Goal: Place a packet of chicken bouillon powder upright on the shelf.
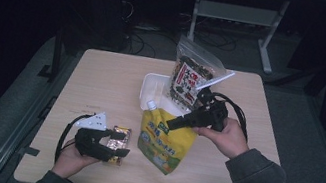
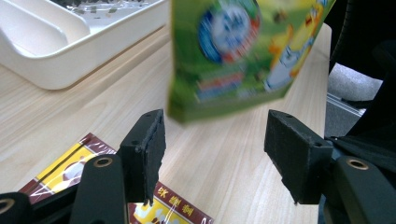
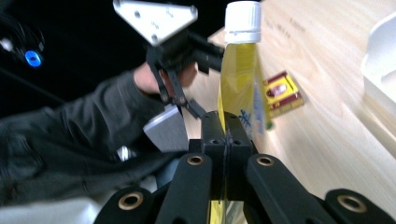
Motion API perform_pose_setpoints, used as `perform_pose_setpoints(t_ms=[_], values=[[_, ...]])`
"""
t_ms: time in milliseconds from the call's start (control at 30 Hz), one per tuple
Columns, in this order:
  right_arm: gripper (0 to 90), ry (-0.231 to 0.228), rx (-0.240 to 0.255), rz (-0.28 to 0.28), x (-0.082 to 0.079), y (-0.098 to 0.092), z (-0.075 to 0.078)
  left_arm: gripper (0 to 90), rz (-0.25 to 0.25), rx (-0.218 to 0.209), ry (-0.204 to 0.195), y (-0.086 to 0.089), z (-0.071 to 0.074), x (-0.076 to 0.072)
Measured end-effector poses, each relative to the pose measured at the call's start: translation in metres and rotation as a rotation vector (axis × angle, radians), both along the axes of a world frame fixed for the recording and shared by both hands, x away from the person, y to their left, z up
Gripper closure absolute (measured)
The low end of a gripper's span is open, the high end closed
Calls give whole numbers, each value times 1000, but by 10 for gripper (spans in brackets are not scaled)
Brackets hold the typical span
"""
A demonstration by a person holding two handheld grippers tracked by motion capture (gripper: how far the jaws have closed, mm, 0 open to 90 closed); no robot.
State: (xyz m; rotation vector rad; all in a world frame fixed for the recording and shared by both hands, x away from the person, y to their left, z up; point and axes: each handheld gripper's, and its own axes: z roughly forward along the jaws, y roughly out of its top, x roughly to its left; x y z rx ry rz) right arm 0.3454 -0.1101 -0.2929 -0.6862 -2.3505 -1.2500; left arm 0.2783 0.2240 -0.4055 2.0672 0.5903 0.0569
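**Desk:** What does the right hand have?

**Photographer:** The right gripper is clenched on the yellow-green spouted pouch. From the right gripper view, the jaws are pressed together on the pouch's thin edge below its white cap. The right hand reaches in from the right side of the surface, forearm angled up and leftward, gripper pointing left and slightly down.

**Desk:** Is the pouch resting on the surface?

**Photographer:** From the left gripper view its bottom edge hangs clear of the wood, blurred. In the high view it lies just in front of the white tray, cap toward the tray.

**Desk:** And the left hand?

**Photographer:** The left hand comes in from the bottom edge, low over the near left part of the surface, its gripper pointing right toward the pouch. Its jaws are released, standing apart with nothing between the pads. A small red-and-yellow packet lies flat under them.

**Desk:** Anything else in frame?

**Photographer:** A clear zip bag of dark snacks stands in the tray, behind the pouch.
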Motion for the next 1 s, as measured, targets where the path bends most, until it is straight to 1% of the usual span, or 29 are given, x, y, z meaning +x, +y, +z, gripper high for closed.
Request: perform_pose_setpoints(t_ms=[33,67,267,367,433,500,567,733,767,833,1000], values=[[894,3,11,-14,1,-1,1,378,-1,-2,3,1,0,0],[894,-4,14,-29,1,-2,2,377,-3,-3,6,1,0,1],[894,-18,44,-106,6,-4,9,375,10,-10,6,5,0,1],[894,-11,72,-140,10,-4,11,370,14,-11,3,7,0,1],[894,-4,95,-158,12,-3,13,367,16,-12,10,8,0,2],[894,-9,105,-176,15,-1,14,363,20,-14,14,10,-1,2],[894,-3,116,-191,18,1,16,363,25,-8,12,11,-1,2],[894,-7,121,-228,27,8,21,363,35,-11,9,14,-1,3],[894,-10,126,-246,32,10,22,365,34,-13,12,15,-1,3],[894,-6,132,-254,34,10,23,365,36,-16,13,16,-1,3],[894,-12,147,-311,45,13,26,363,47,-20,13,18,-1,3]])
